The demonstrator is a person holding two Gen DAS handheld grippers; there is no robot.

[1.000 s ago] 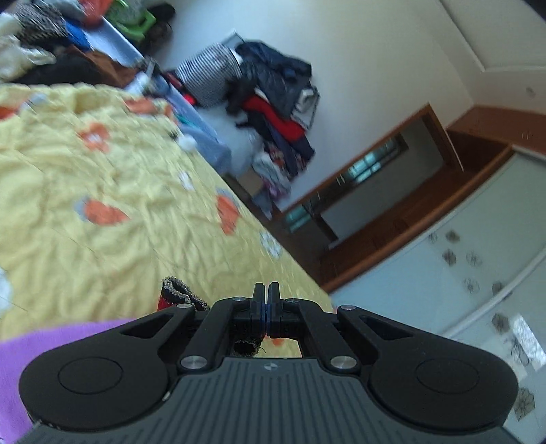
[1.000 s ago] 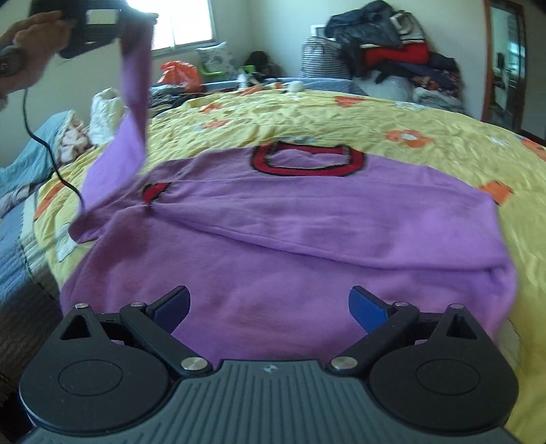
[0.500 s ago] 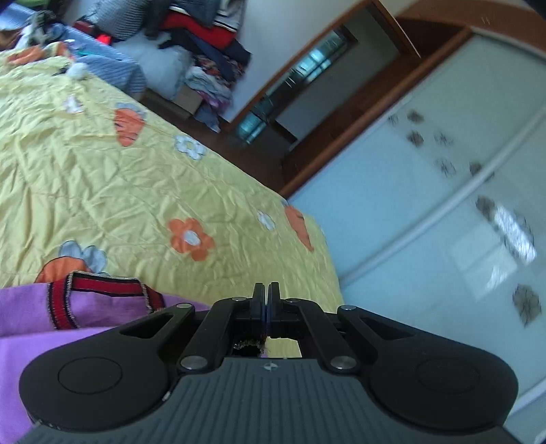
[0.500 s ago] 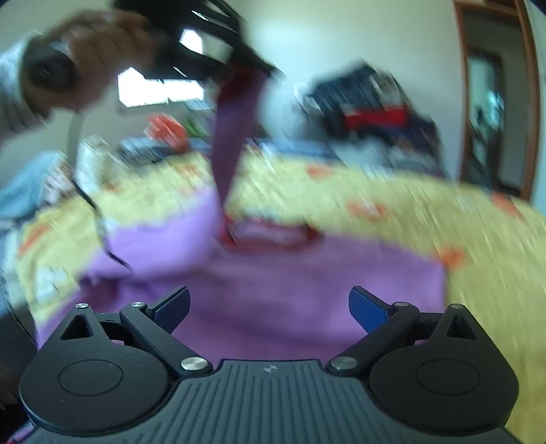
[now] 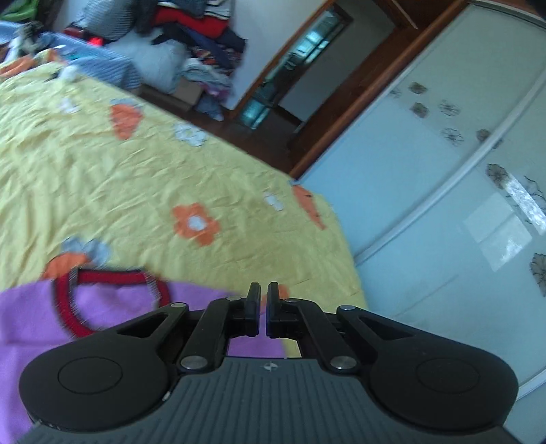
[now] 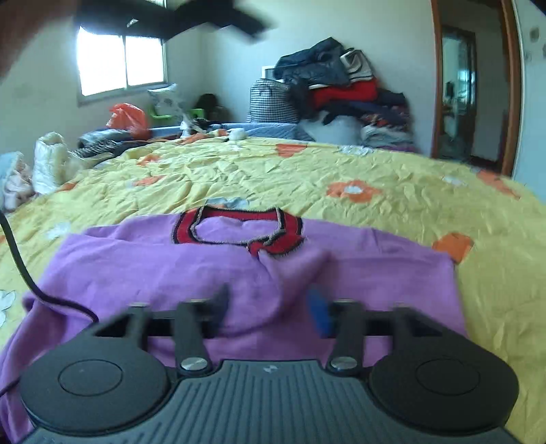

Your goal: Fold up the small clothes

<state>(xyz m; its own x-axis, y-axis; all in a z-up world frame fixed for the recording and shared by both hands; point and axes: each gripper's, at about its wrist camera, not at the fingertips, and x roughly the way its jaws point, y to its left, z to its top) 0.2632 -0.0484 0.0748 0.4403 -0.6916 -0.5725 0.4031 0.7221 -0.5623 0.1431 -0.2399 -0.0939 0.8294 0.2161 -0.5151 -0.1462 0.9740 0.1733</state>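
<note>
A purple sweater [image 6: 136, 266] with a red and black collar [image 6: 235, 229] lies flat on the yellow flowered bedspread [image 6: 307, 170]. One sleeve is folded across its chest, with the red cuff [image 6: 273, 247] beside the collar. My right gripper [image 6: 271, 304] hovers low over the sweater's near part. Its jaws are closing, with a ridge of that sleeve between the blurred pads and no firm pinch showing. My left gripper [image 5: 262, 300] is above the sweater's [image 5: 27, 324] right shoulder, near the collar [image 5: 112, 276]. Only a thin slit shows between its fingers, and nothing is in it.
A black cable [image 6: 20, 266] trails over the sweater's left side. The left gripper [image 6: 170, 20] appears as a dark blur overhead. A heap of clothes [image 6: 341, 92] stands behind the bed, a white bag [image 6: 51, 160] at the left. The bed edge [image 5: 341, 239] faces wardrobe doors [image 5: 443, 170].
The left gripper carried the raised sleeve rightward across the sweater and let it drop beside the collar. The right gripper moved in over the sweater, and its jaws have narrowed.
</note>
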